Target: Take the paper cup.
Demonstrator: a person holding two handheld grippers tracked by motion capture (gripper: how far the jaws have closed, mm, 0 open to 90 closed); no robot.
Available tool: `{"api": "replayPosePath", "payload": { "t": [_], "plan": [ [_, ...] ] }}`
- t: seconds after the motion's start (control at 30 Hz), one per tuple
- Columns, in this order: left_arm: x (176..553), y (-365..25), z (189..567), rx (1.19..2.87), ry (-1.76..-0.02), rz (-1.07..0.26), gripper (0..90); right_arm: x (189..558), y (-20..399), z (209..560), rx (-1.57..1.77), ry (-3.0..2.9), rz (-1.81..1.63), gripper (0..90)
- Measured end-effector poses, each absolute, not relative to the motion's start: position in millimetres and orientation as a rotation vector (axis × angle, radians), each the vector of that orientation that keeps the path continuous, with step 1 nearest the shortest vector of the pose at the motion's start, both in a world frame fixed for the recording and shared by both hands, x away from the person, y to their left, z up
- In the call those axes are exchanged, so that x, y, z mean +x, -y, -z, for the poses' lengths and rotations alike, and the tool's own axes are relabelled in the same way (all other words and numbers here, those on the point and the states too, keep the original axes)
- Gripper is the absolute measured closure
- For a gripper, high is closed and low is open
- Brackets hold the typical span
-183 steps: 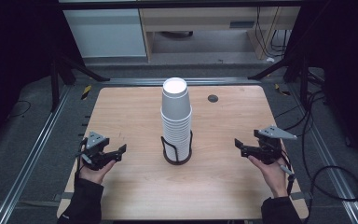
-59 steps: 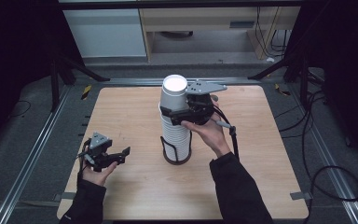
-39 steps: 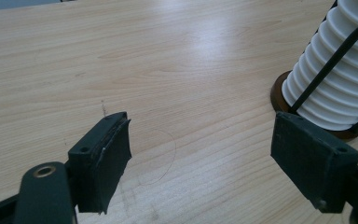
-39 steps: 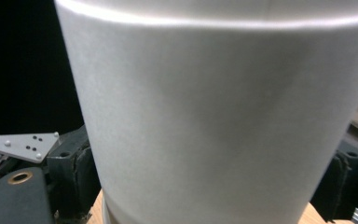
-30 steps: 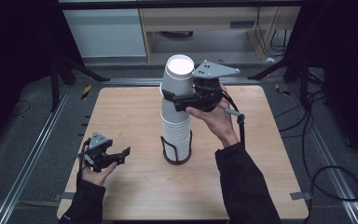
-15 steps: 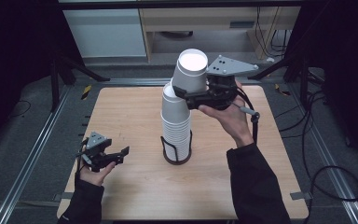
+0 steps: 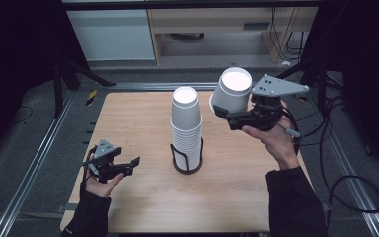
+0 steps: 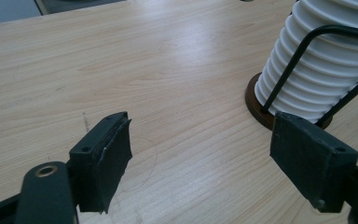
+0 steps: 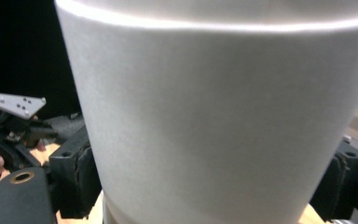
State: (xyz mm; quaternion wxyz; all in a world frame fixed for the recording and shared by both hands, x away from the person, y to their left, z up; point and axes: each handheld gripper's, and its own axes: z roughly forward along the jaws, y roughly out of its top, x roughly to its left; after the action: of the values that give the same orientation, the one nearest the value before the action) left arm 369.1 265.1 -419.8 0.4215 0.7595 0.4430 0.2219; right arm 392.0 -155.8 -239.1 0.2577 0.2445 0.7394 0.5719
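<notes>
Dark lab, wooden desk [image 7: 143,123]. Right hand-held gripper [image 7: 227,116] clamps one white cup [image 7: 232,91] aloft, right of the cup stack [image 7: 186,128]. Left hand-held gripper [image 7: 123,168] open, idle. Next, probably: set the cup upright on bare desk, release.

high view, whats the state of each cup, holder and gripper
single cup: upside down, lifted clear of the stack, clamped
right gripper: shut on the single cup
cup stack: upright in the wire holder
wire holder: standing on the table
left gripper: open, nothing between its jaws
</notes>
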Motion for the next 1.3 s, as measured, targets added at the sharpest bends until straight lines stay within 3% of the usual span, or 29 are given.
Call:
{"api": "replayPosePath", "payload": {
  "t": [0.4, 1.3],
  "plan": [
    [366.9, -258.1, 417.9, 1.946, -1.054, -0.507, 20.2, 373.8, 186.8, 281.1, 0.680, -2.101, -1.508, 14.3],
    [360.9, -233.7, 420.7, 2.061, -0.905, -0.400, 20.2, 365.2, 172.2, 387.3, 0.577, -2.445, -1.485, 14.1]
  ]
}}
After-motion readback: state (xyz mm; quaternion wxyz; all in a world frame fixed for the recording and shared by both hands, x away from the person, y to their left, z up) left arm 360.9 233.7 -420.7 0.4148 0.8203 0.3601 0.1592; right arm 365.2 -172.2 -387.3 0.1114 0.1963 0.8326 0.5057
